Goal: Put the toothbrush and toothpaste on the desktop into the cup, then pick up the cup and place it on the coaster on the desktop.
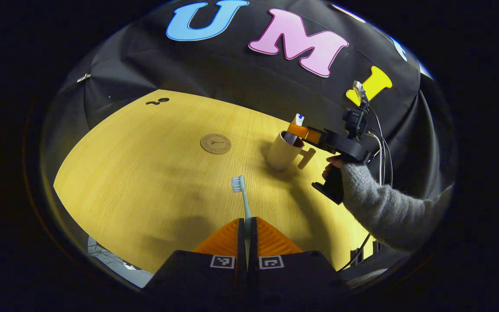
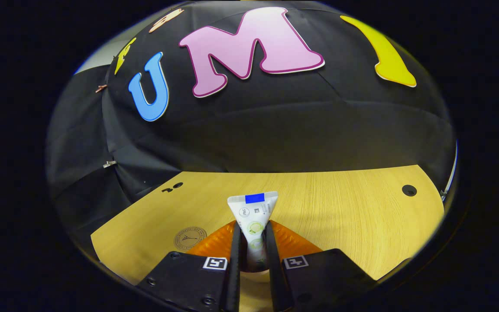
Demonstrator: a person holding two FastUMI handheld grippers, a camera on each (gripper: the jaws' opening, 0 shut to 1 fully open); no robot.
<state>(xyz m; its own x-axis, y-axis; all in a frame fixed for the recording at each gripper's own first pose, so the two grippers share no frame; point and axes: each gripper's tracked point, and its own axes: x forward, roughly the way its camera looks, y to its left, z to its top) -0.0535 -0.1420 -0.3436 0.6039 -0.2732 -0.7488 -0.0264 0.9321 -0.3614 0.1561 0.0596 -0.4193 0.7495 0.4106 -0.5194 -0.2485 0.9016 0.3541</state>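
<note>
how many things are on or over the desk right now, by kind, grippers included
toothbrush: 1
toothpaste: 1
cup: 1
coaster: 1
grippers: 2, the left gripper and the right gripper
total: 6

My left camera looked across the desktop (image 1: 145, 182) from above; my right sat lower, seemingly nearer, sharing the coaster (image 1: 215, 143).

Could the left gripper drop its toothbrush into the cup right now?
Probably not yet: the right gripper sits over the cup mouth, shut on the toothpaste. The left gripper, shut on the toothbrush, has open desktop ahead.
</note>
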